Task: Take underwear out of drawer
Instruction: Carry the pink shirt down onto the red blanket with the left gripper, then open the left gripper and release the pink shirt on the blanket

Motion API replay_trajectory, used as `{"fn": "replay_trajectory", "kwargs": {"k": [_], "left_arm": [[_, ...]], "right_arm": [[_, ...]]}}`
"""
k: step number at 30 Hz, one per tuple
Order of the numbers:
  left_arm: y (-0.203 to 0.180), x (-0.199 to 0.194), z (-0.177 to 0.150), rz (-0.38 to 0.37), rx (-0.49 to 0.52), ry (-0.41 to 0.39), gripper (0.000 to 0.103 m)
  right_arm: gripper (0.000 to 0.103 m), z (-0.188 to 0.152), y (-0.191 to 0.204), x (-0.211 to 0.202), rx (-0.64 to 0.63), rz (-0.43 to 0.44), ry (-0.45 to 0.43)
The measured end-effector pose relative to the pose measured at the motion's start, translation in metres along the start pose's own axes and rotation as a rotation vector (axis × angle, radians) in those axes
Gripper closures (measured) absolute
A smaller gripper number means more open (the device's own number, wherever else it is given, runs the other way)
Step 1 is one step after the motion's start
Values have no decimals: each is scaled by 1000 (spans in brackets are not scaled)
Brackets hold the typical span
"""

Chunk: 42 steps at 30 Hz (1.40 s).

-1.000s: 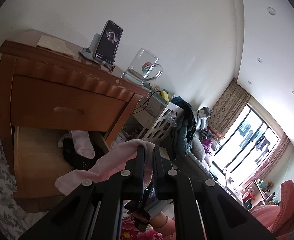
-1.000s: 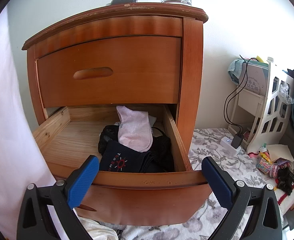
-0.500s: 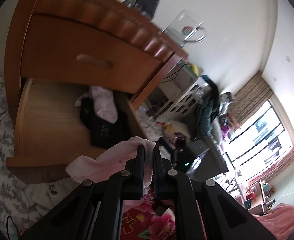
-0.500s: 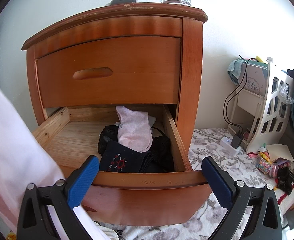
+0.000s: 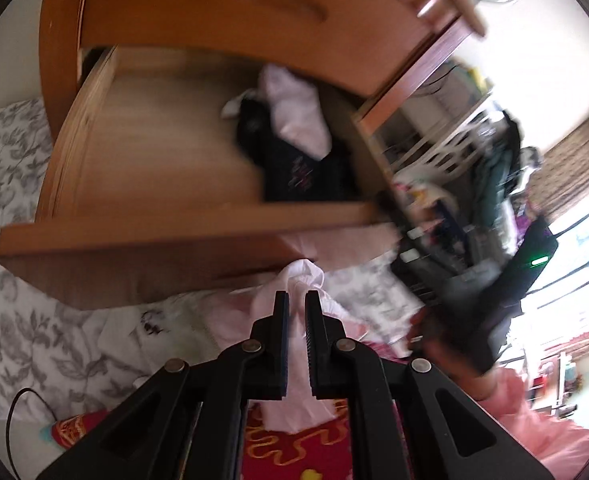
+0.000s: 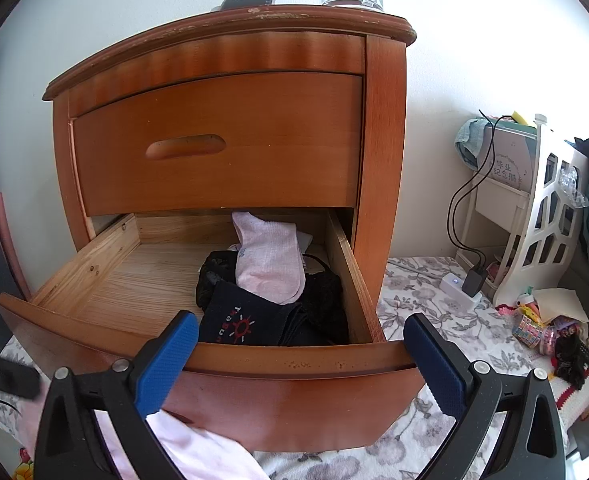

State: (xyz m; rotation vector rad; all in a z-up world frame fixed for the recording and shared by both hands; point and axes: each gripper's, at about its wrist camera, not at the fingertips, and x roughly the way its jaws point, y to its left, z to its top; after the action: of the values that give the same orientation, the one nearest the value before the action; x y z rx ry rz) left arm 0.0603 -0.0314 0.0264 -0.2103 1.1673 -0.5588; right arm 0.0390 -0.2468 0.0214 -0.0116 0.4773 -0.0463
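underwear (image 5: 300,280), pale pink, soft, bunched, crumpled

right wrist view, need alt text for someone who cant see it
An open wooden drawer in a nightstand holds dark clothes under a pink sock. The right tool is open, its blue pads wide apart at the drawer front, with pink cloth below.

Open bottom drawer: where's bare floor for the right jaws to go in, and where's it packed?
Bare: the drawer floor's left half, between its left wall and the dark clothes pile. Packed: the right side, where the pile, topped by a pink sock, runs to the right wall. The open right gripper sits at the front panel.
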Motion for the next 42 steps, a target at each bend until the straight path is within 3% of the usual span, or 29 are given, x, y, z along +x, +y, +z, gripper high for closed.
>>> {"fn": "replay_trajectory", "kwargs": {"k": [9, 16, 19, 21, 23, 27, 35, 42], "left_arm": [[34, 42, -13, 122, -88, 78, 96], [54, 57, -19, 146, -153, 111, 95], [60, 61, -21, 151, -172, 126, 85], [61, 64, -21, 160, -186, 133, 61], [61, 65, -22, 164, -187, 132, 50], [59, 61, -19, 158, -180, 129, 39], [48, 52, -15, 152, -148, 122, 34], [22, 23, -6, 136, -53, 78, 31]], "right_arm": [[0, 1, 0, -1, 1, -4, -6], [0, -1, 1, 0, 3, -10, -14], [0, -1, 2, 0, 3, -11, -16], [0, -1, 2, 0, 4, -12, -17], [0, -2, 2, 0, 4, -14, -19], [0, -2, 2, 0, 4, -16, -20], [0, -1, 2, -1, 4, -17, -19], [0, -1, 2, -1, 4, -17, -20]]}}
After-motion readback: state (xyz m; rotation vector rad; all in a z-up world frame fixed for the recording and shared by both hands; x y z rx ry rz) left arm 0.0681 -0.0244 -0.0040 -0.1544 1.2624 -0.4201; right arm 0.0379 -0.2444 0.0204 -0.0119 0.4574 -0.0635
